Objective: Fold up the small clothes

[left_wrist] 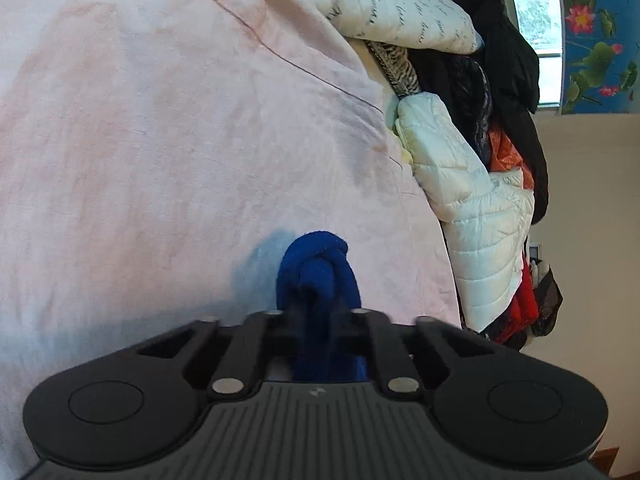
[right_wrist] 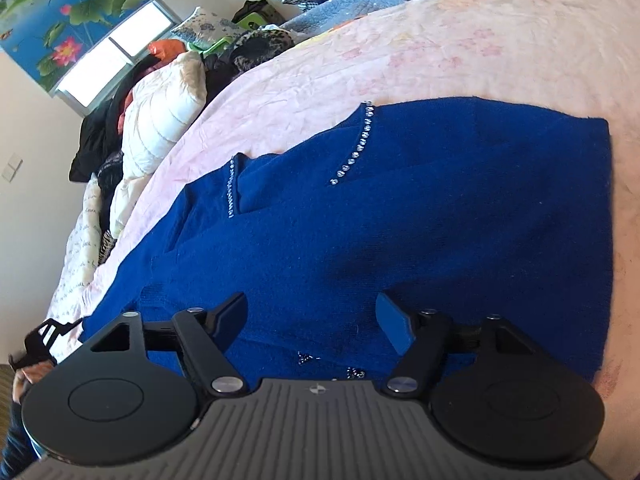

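My left claw [left_wrist: 316, 312] is clamped on a bunched fold of the blue sweater [right_wrist: 400, 208]; in the left wrist view the knit pokes out past the closed fingers, just above the pink bed sheet [left_wrist: 160, 140]. My right claw [right_wrist: 312, 320] stands with its fingers apart, nothing between the pads, low over the near edge of the sweater.

The sweater lies spread on the bed, its neckline with the line of small sparkling stones [right_wrist: 360, 148] facing up. One side looks turned in over the body, so I judge the fold has begun but is far from done: the remaining side and the final halving are still to do.

Beyond the bed's far edge sit a white quilted jacket [left_wrist: 472, 200] and a cushion [left_wrist: 392, 4] printed with cursive script too small for me to read. I see no brand label.
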`<state>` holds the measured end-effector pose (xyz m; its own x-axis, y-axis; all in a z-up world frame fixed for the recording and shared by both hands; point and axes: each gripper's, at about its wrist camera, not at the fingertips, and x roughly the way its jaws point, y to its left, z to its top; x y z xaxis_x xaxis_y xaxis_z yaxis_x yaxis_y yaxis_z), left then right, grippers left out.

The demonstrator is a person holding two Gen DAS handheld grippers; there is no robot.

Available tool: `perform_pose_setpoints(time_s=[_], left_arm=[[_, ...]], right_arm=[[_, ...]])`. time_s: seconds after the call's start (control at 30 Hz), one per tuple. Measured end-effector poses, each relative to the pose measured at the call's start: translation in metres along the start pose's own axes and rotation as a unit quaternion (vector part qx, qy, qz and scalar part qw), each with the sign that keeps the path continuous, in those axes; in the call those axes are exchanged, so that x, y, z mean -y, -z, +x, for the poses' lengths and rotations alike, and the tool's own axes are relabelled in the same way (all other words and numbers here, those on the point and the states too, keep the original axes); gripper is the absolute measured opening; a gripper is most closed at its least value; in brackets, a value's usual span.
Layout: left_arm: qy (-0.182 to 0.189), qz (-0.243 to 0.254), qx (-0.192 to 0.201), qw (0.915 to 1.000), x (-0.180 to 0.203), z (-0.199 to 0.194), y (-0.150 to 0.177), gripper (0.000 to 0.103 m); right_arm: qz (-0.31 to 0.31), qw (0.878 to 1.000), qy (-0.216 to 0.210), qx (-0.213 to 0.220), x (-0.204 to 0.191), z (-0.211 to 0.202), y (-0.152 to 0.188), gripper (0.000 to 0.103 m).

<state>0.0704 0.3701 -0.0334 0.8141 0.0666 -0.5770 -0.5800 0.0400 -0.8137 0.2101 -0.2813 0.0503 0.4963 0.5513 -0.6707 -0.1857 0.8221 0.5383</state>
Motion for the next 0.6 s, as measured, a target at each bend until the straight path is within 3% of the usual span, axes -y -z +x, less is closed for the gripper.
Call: perform_pose_setpoints(time_s=[0.07, 0.1, 0.13, 0.17, 0.2, 0.23, 0.3, 0.33, 0.37, 0.4, 0.47, 0.53, 0.6], left_arm=[[-0.01, 0.065, 0.039, 0.9971, 0.023, -0.009, 0.01, 0.006], [-0.008, 0.116, 0.064, 0.9912, 0.04, -0.015, 0.02, 0.006], [-0.001, 0.18, 0.09, 0.9796, 0.058, -0.021, 0.035, 0.006], [0.005, 0.262, 0.111, 0.9586, 0.079, -0.025, 0.056, 0.006], [0.002, 0.364, 0.13, 0.9221, 0.1, -0.026, 0.086, 0.006], [-0.004, 0.466, 0.146, 0.8724, 0.118, -0.025, 0.122, 0.006], [-0.006, 0.648, 0.146, 0.7471, 0.131, -0.011, 0.203, 0.006], [-0.014, 0.708, 0.132, 0.694, 0.128, -0.001, 0.236, 0.007], [-0.019, 0.745, 0.12, 0.656, 0.122, 0.008, 0.262, 0.007], [-0.023, 0.767, 0.109, 0.6324, 0.115, 0.015, 0.28, 0.007], [-0.042, 0.79, 0.108, 0.6014, 0.102, 0.027, 0.299, 0.007], [-0.051, 0.804, 0.125, 0.5794, 0.09, 0.031, 0.306, 0.007], [-0.052, 0.81, 0.158, 0.5619, 0.081, 0.023, 0.311, 0.007]], right_arm=[[-0.016, 1.0, 0.004, 0.001, -0.006, 0.002, 0.002, 0.082], [-0.024, 1.0, 0.006, 0.001, -0.009, 0.003, 0.003, 0.085], [-0.029, 1.0, 0.008, 0.001, -0.012, 0.004, 0.003, 0.088], [-0.033, 0.999, 0.01, 0.0, -0.014, 0.005, 0.003, 0.089], [-0.035, 0.999, 0.011, -0.001, -0.016, 0.006, 0.003, 0.092], [-0.036, 0.999, 0.012, -0.004, -0.018, 0.007, 0.002, 0.094], [-0.037, 0.999, 0.016, -0.009, -0.022, 0.01, 0.0, 0.097], [-0.037, 0.999, 0.02, -0.012, -0.024, 0.011, -0.001, 0.097], [-0.037, 0.999, 0.025, -0.016, -0.025, 0.011, -0.001, 0.097], [-0.037, 0.999, 0.029, -0.02, -0.026, 0.011, -0.002, 0.097], [-0.032, 0.998, 0.042, -0.027, -0.03, 0.011, -0.005, 0.096], [-0.016, 0.999, 0.043, -0.027, -0.037, 0.007, -0.009, 0.086], [-0.009, 1.0, 0.002, -0.015, -0.049, 0.002, -0.014, 0.086]])
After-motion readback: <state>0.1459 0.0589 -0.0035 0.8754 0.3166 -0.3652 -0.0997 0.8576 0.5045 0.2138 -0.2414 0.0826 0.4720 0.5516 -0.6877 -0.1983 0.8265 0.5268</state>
